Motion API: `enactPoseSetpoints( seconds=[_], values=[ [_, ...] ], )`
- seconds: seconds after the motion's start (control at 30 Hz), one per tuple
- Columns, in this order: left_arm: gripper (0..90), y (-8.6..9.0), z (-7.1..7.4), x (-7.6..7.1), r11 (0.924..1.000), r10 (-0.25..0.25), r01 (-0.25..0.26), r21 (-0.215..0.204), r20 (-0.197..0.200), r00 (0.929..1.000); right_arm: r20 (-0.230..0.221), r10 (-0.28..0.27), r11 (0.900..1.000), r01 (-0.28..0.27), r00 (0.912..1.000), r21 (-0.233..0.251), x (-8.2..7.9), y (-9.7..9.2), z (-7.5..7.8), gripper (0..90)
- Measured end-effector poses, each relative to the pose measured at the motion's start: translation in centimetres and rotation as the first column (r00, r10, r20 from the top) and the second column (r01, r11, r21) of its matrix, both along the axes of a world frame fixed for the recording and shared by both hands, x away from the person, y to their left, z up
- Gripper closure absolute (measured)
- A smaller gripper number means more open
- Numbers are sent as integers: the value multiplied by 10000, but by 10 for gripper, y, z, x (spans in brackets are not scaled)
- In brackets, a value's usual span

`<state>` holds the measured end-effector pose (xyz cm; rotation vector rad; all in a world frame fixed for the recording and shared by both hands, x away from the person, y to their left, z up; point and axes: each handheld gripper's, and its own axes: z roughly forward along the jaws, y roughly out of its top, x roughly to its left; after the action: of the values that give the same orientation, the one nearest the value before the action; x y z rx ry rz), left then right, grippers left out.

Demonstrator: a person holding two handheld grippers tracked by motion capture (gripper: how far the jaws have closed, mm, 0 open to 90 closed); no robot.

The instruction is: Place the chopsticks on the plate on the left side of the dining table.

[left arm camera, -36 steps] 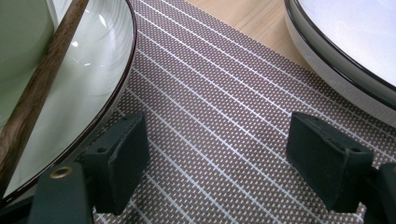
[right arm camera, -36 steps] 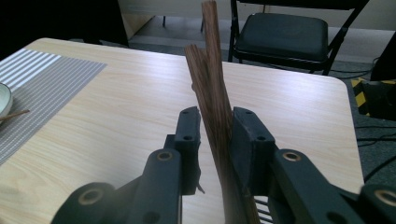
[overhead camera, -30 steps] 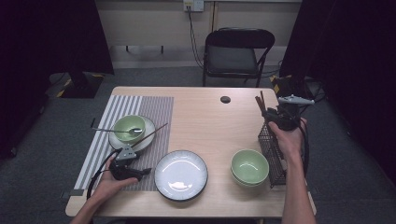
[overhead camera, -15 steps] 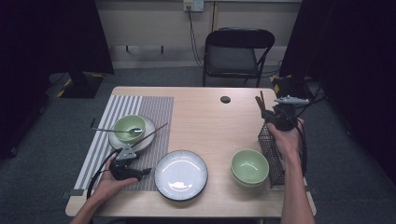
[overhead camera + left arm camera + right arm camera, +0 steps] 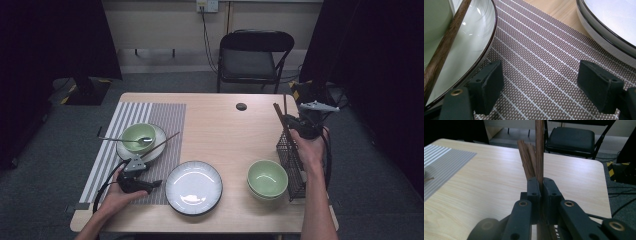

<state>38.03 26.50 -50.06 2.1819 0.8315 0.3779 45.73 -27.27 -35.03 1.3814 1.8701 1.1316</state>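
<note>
At the table's right edge: the right gripper (image 5: 295, 122) hovers over the wire basket (image 5: 290, 155), held up in the person's right hand (image 5: 310, 150).
Right claw: its jaws have just been closing and now pinch one upright chopstick (image 5: 539, 150) between the pads, seen close in the right gripper view.
Other chopsticks: a few more wooden sticks (image 5: 525, 160) lean just beside the clamped one, standing out of the basket; one slants up and to the left in the high view (image 5: 279, 115).
Left gripper: the left gripper (image 5: 150, 184) lies low on the striped placemat (image 5: 165, 120), near the front left of the table, with the left hand (image 5: 117, 197) around it.
Left claw: the jaws stand wide apart with bare mat between them, between two plate rims.
White plate: the white plate (image 5: 194, 187) sits just right of the left gripper.
Left setting: a green bowl (image 5: 137, 136) on a plate (image 5: 155, 137) holds a spoon (image 5: 120, 139), and a single chopstick (image 5: 162, 143) rests across the rim.
Stacked bowls: green bowls (image 5: 267, 178) sit just left of the basket.
Behind the table: a black folding chair (image 5: 252, 60).
</note>
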Motion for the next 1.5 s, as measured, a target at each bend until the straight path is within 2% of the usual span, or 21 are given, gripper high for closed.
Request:
enactPoseSetpoints(
  seconds=[0.27, 0.43, 0.77, 0.97, 1.27, 1.5],
  values=[
    [206, 0, 0, 0, 10000, -1, 1, -2, -3, 10000, 389, 65, 9992, -80, 9992, 396, -2, -3, 4, 851],
    [205, 0, 0, 0, 10000, -2, 2, 0, -1, 10000, 674, 100, 9967, -154, 9977, 803, -4, -6, 9, 851],
    [206, 0, 0, 0, 10000, -2, 2, 0, -2, 10000, 1334, 231, 9948, -361, 9908, 953, -8, -4, 26, 851],
    [206, 0, 0, 0, 10000, 3, -3, -4, -1, 10000, 1507, 283, 9926, -457, 9882, 1128, -10, -5, 29, 852],
    [205, 0, 0, 0, 10000, -4, 4, 1, -3, 10000, 1923, 556, 9911, -775, 9798, 1081, -10, 3, 48, 852],
    [207, -1, 0, 0, 10000, 60, -60, -50, 12, 10000, 2092, 724, 9903, -952, 9752, 1010, -9, 10, 56, 851]
  ],
)
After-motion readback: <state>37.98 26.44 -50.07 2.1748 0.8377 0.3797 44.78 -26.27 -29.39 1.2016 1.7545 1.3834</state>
